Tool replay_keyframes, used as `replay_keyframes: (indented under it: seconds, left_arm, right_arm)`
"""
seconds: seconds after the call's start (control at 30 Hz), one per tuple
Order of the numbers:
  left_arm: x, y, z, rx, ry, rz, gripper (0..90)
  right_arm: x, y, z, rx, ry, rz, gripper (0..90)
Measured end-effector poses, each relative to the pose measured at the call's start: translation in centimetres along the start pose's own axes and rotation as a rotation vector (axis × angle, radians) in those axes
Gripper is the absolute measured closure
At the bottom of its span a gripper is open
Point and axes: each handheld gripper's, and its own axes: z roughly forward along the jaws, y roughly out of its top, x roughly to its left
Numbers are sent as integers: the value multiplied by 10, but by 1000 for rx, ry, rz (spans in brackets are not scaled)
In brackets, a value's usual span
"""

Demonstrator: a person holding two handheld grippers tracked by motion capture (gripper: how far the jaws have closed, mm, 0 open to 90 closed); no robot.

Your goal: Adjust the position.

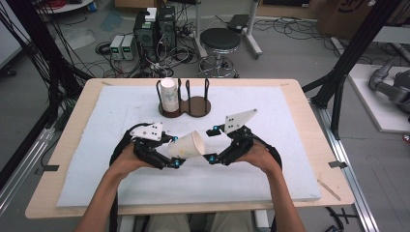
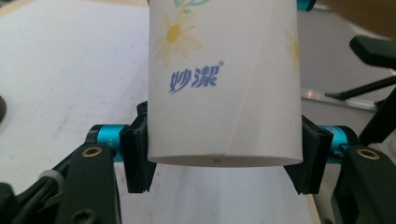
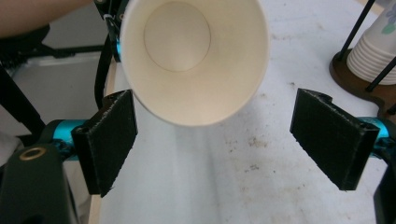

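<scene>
Two grippers are working over the table (image 1: 300, 125), which is lying under a white foam sheet (image 1: 121, 111), and one loose paper cup (image 1: 187, 145) is sitting between them. One dark wooden rack (image 1: 186, 107) with thin black upright rods is standing well beyond both sets of jaws; a second cup (image 1: 168, 94), apparently the top of a nested stack (image 3: 369, 51), is occupying its left ring (how many cups are in that stack cannot be told).

The left gripper (image 2: 224, 161) is clamping the loose paper cup near its base, one pad pressing on each side of the wall, so the base end is sitting right between the jaws and the body is running away from them. The cup is lying on its side in the air, above the sheet and not touching it.

The right gripper (image 3: 215, 140) is standing released: its two black pads are well apart, with the cup's open mouth just ahead of them and between their lines, touching neither.

The cup is white, tapered, with a yellow daisy print, blue lettering and a vertical seam; its inside is plain and unmarked, with a round flat bottom.
</scene>
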Motion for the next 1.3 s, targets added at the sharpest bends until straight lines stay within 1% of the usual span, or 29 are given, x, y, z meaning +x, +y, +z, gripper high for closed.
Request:
replay_keyframes:
  seconds: [0.07, 0.13, 0.2, 0.27, 0.47, 0.53, 0.67, 1.0, 1.03, 1.07, 1.17, 1.2, 1.3]
  left_arm:
    - [1, 1, -2, -35, -4, 1, 365]
    - [2, 1, -2, -48, 3, -2, 365]
    - [2, 1, -2, -51, 14, -5, 364]
    - [3, 1, -3, -56, 16, -6, 364]
    - [3, 1, -3, -71, 21, -5, 365]
    - [3, 1, -3, -74, 25, -4, 365]
    - [2, 1, 1, -106, 14, -5, 365]
    - [0, 3, 15, -109, -1, 2, 365]
    - [0, 3, 16, -111, -3, -2, 365]
    - [0, 3, 16, -109, -4, 6, 365]
    - [-1, 3, 18, -126, -11, 7, 365]
    - [-1, 2, 19, -132, -10, 7, 365]
    - [-2, 1, 20, -135, -11, 8, 365]
  right_arm:
    - [0, -3, -1, -26, 4, 8, 155]
    - [0, -5, 0, -52, 17, 18, 155]
    - [-1, -7, 1, -66, 22, 14, 155]
    - [0, -8, 2, -76, 29, 24, 156]
    - [1, -8, 6, -85, 38, 17, 157]
    - [1, -9, 6, -88, 40, 28, 157]
    - [1, -9, 9, -101, 48, 20, 158]
    - [1, -9, 20, -132, 76, 26, 162]
    - [1, -8, 21, -138, 77, 24, 162]
    - [2, -8, 21, -145, 82, 27, 162]
    - [1, -8, 22, -178, 98, 32, 162]
    - [1, -8, 22, -186, 107, 40, 162]
    - [1, -8, 23, -212, 110, 45, 162]
